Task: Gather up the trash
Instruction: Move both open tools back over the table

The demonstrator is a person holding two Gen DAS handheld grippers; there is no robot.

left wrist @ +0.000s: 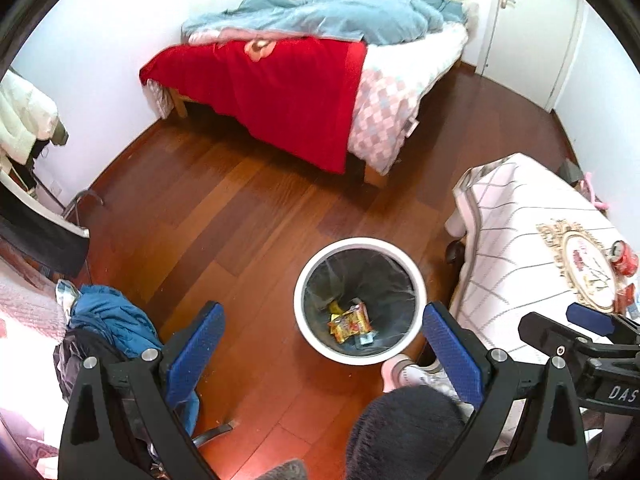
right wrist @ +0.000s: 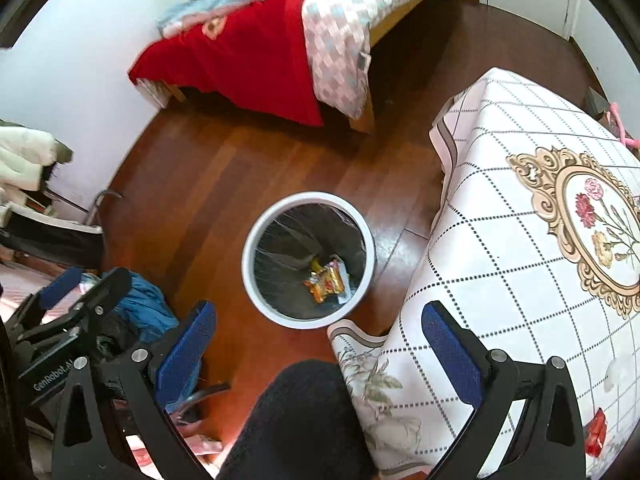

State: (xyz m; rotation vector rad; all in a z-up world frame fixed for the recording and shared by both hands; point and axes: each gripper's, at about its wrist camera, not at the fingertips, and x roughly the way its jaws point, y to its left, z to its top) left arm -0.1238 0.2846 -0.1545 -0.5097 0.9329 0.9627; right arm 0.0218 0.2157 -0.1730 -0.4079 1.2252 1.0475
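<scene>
We hold the left gripper (left wrist: pixel 322 344) and right gripper (right wrist: pixel 318 340) high with jaws spread and empty, the bin (left wrist: pixel 416 280) on the floor beside the table (right wrist: pixel 500 240) already holding wrappers (left wrist: pixel 350 322), probably so we can reach the red can (left wrist: pixel 624 258) next.

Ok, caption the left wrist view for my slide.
Open left gripper above white bin holding wrappers; soda can on table.
</scene>
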